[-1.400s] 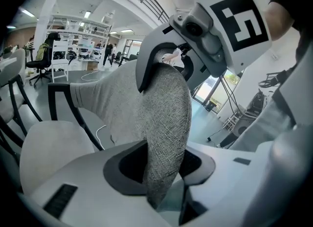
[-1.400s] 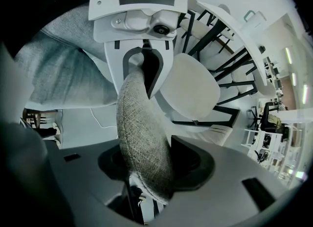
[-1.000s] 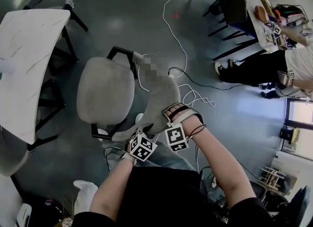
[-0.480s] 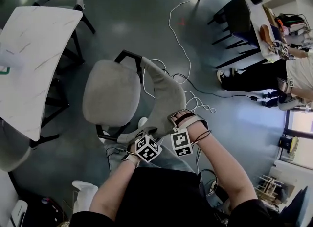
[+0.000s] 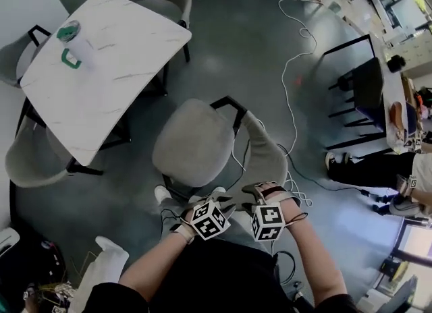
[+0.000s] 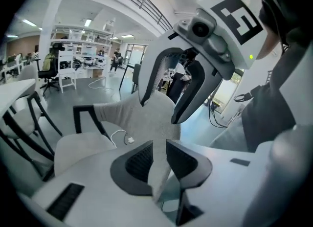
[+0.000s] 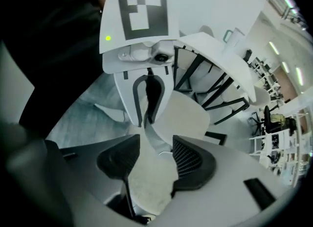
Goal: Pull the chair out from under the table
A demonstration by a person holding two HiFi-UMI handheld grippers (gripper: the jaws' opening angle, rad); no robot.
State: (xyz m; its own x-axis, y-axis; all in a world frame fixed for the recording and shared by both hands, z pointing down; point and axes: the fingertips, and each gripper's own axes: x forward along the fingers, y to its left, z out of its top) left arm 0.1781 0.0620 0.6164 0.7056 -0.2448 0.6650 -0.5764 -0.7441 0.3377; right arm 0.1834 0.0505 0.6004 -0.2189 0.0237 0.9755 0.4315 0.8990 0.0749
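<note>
Tongs both face away from me toward the table (image 5: 101,69), up-left, with the chair (image 5: 196,150) between, its seat clear of that edge. Left tongs (image 6: 159,148), just closing, pinch the backrest (image 6: 132,118) rim. Right tongs (image 7: 156,156), just widened, clamp thicker padding alongside. Any further pull, I judge, runs straight toward me.
</note>
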